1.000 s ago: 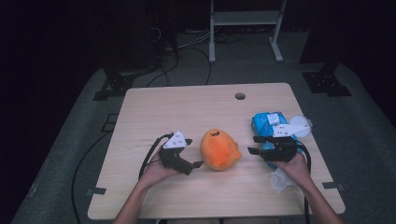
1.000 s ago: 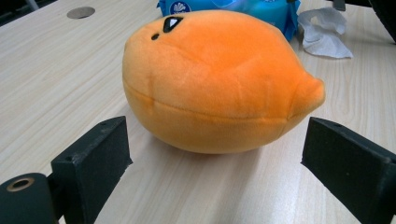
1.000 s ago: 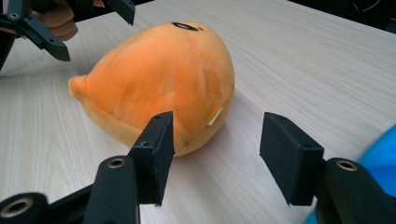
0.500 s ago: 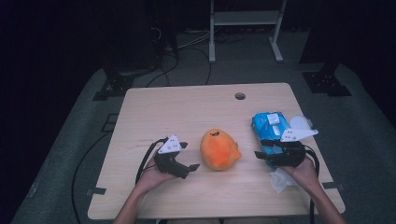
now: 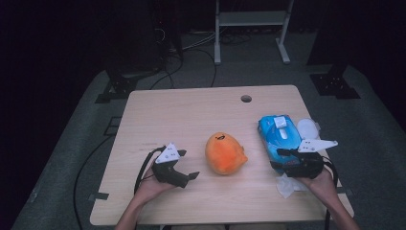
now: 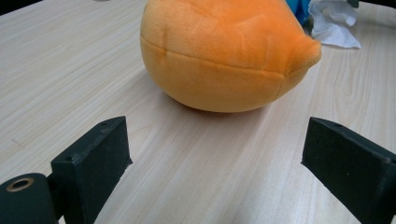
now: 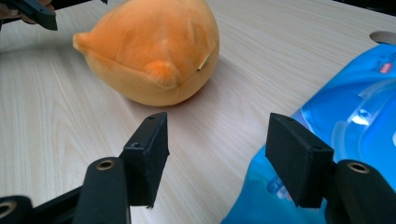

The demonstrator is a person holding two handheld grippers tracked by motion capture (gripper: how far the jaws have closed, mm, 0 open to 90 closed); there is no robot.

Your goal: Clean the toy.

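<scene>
An orange plush toy [image 5: 225, 153] lies on the wooden table [image 5: 191, 115] between my two grippers. My left gripper [image 5: 191, 176] stands open to its left, jaws pointing at the plush [image 6: 224, 51], with bare table between them [image 6: 217, 158]. My right gripper [image 5: 279, 159] is open at the near end of a blue wipes pack [image 5: 280, 134]. Its jaws have just been opening and hold nothing [image 7: 217, 149]. One jaw hangs over the pack's edge [image 7: 355, 116], and the plush [image 7: 154, 51] lies ahead to the left.
A crumpled white tissue [image 5: 288, 186] lies by my right hand. A white round lid [image 5: 308, 128] sits beside the pack, near the table's right edge. A cable hole [image 5: 246, 98] is at the back. A metal stand [image 5: 251, 19] is on the floor beyond.
Both hands have drawn away from the plush toward the near edge, the left one leftward, the right one rightward. The right jaws stand wider apart.
</scene>
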